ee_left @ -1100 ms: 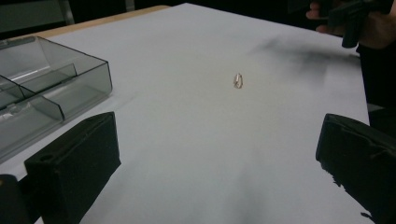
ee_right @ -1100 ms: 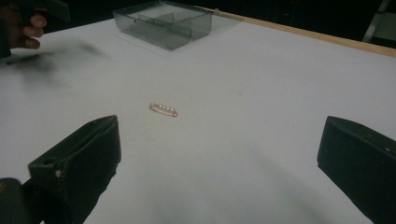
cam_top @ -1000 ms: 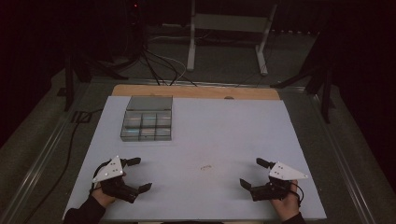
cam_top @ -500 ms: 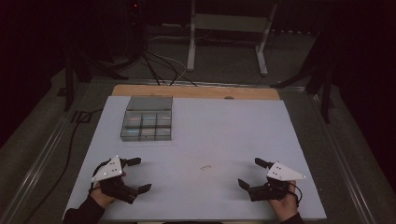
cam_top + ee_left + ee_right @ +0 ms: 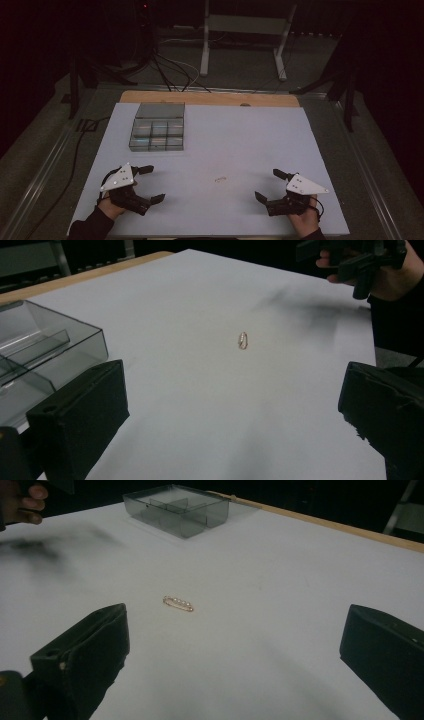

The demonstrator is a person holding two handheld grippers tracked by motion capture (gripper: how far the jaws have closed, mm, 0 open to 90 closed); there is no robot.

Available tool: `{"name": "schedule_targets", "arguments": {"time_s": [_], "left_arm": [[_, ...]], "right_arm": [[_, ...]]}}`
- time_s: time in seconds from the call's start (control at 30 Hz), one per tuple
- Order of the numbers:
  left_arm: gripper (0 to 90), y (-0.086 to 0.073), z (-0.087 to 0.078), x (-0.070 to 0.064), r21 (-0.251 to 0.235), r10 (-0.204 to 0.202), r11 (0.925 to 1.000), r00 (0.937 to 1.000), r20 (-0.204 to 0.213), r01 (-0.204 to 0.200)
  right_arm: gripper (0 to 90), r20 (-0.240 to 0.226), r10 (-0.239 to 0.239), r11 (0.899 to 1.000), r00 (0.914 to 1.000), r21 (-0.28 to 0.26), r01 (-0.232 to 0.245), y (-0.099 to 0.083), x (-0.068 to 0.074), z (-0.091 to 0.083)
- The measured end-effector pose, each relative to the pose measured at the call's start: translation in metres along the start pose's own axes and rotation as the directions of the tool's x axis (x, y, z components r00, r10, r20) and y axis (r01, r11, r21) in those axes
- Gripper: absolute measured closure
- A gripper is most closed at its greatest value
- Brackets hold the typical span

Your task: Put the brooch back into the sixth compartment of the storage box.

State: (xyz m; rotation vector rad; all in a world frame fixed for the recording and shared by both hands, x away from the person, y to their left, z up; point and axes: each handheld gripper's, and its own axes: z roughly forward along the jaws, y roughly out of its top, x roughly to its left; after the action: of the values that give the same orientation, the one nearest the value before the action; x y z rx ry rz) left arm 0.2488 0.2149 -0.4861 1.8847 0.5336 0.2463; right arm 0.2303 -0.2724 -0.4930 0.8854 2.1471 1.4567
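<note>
High view: a small gold pin [image 5: 220,178] set with pearls is seen lying flat on the matte white bench [image 5: 240,140], between left gripper [image 5: 150,184] and right gripper [image 5: 268,185], untouched; both fingers spread.

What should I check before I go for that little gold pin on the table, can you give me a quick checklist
1. Left gripper open: ok, jaws spread wide and holding nothing.
2. Right gripper open: ok, jaws apart and holding nothing.
3. Gold pin located: ok, it lies flat on the white table cover, between the two grippers, touching neither.
4. Path to the pin: ok, nothing lies between either gripper and it.
5. Clear compartment box within reach: ok, it sits at the far left of the cover with its lid folded back.
6. Compartments free: cannot tell, the picture is too dim to see whether they hold anything.
</note>
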Motion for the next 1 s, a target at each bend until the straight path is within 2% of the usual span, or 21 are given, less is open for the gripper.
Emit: {"name": "schedule_targets", "arguments": {"time_s": [0.2, 0.27, 0.33, 0.73, 1.0], "left_arm": [[1.3, 0.008, 0.009, 0.001, 0.001, 0.001, 1.0000, 0.9997, 0.023, -0.001], [1.3, 0.014, 0.013, -0.001, 0.004, 0.021, 0.9998, 0.9996, 0.018, -0.021], [1.3, 0.015, 0.015, -0.001, 0.003, 0.023, 0.9997, 0.9994, 0.024, -0.023], [1.3, 0.037, 0.043, 0.001, 0.008, 0.002, 1.0000, 0.9963, 0.086, -0.003], [1.3, 0.045, 0.060, -0.001, 0.025, 0.004, 0.9997, 0.9948, 0.102, -0.007]], "right_arm": [[0.0, 0.000, 0.000, 1.000, 1.0000, -0.003, 0.000, 0.000, 0.000, 0.000], [0.0, 0.003, -0.003, 1.000, 1.0000, 0.000, 0.003, 0.000, 0.000, 0.000], [0.0, 0.000, 0.005, 1.000, 1.0000, -0.004, -0.005, 0.000, -0.001, 0.000], [0.0, 0.002, 0.006, 1.000, 1.0000, -0.010, -0.006, 0.000, -0.001, -0.001], [0.0, 0.003, 0.008, 1.000, 1.0000, -0.010, -0.008, 0.000, -0.002, -0.001]]}}
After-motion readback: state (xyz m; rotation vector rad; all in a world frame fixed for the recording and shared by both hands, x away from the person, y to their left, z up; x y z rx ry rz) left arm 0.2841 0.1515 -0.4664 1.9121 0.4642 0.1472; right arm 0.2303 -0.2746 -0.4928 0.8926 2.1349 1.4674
